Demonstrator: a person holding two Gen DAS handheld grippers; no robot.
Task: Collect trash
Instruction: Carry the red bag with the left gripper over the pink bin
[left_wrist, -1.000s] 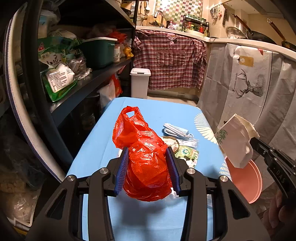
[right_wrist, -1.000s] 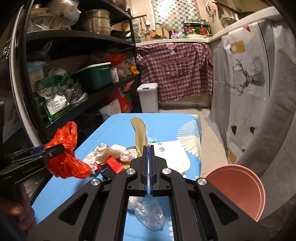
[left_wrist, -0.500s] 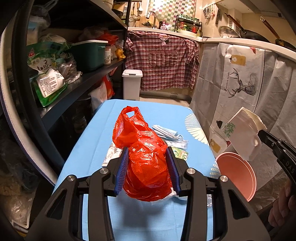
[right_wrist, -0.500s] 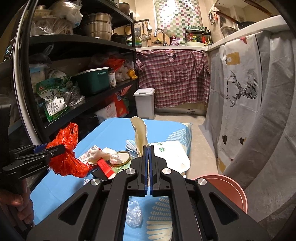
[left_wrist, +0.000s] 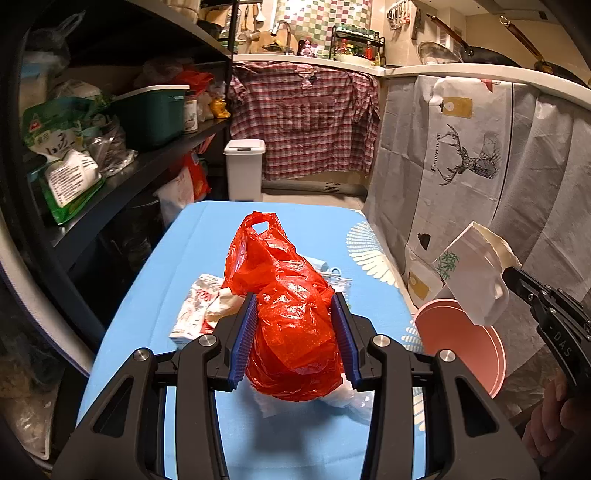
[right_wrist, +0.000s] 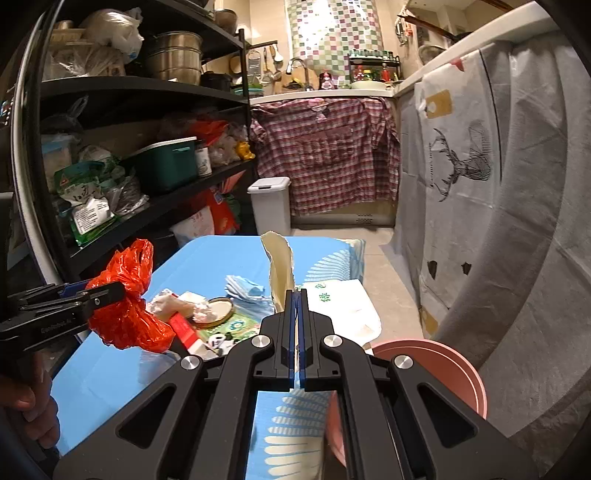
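Both loads have shifted sideways: left hand-held gripper (left_wrist: 293, 338) stays clamped on the red bag (left_wrist: 291, 314); right hand-held gripper (right_wrist: 296, 317), pinching the white bag (left_wrist: 476, 280), nears the pink bin (left_wrist: 461, 343).

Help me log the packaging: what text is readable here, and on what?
"DAS": side of the right tool.
Lettering on the left tool: blurred.
Green characters on the white bag: too blurred to read.
Print on the shelf packets and the deer curtain: too small.
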